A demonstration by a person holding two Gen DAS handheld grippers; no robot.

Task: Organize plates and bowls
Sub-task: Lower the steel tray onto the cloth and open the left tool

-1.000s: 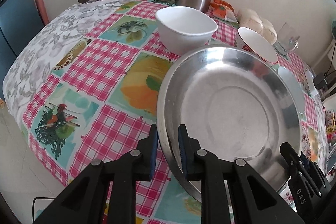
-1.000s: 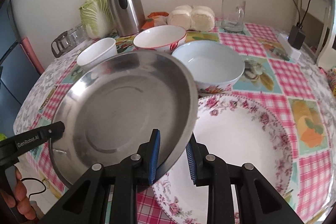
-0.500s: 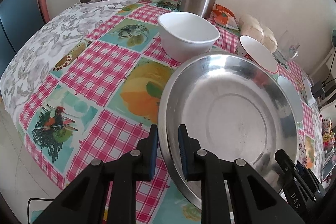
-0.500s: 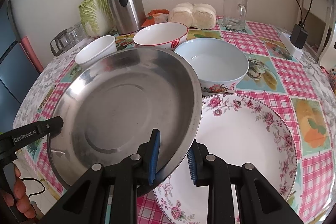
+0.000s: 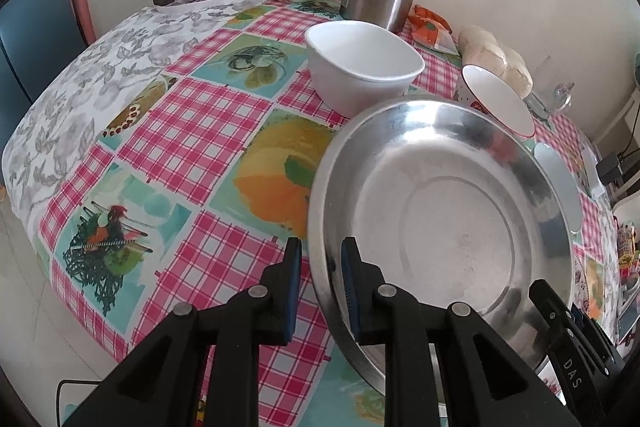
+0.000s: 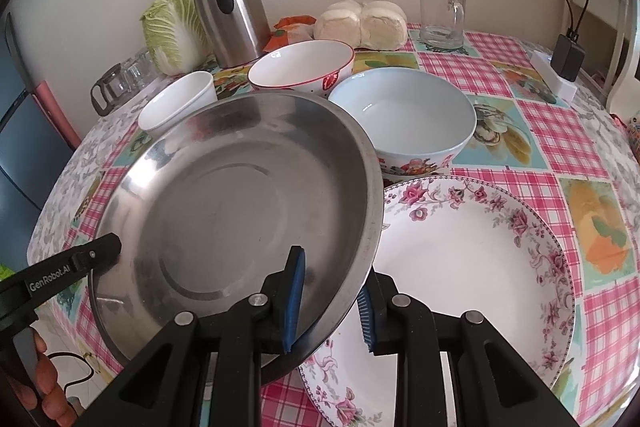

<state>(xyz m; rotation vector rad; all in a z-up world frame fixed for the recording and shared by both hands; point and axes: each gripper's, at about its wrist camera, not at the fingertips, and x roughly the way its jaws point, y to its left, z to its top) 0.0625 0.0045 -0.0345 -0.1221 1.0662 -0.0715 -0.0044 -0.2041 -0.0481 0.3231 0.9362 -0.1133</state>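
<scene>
Both grippers, left (image 5: pixel 317 285) and right (image 6: pixel 331 301), clenched the round steel plate (image 6: pixel 240 223) by opposite rims, lifted above the table, overlapping the floral white plate (image 6: pixel 472 267) at right. Stacking step; next, lower it centred there.

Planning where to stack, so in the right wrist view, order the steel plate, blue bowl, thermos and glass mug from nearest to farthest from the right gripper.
1. Steel plate: its rim sits in the right gripper.
2. Blue bowl: mid-table, ahead.
3. Thermos at back left and glass mug at back right: too close to call.
</scene>
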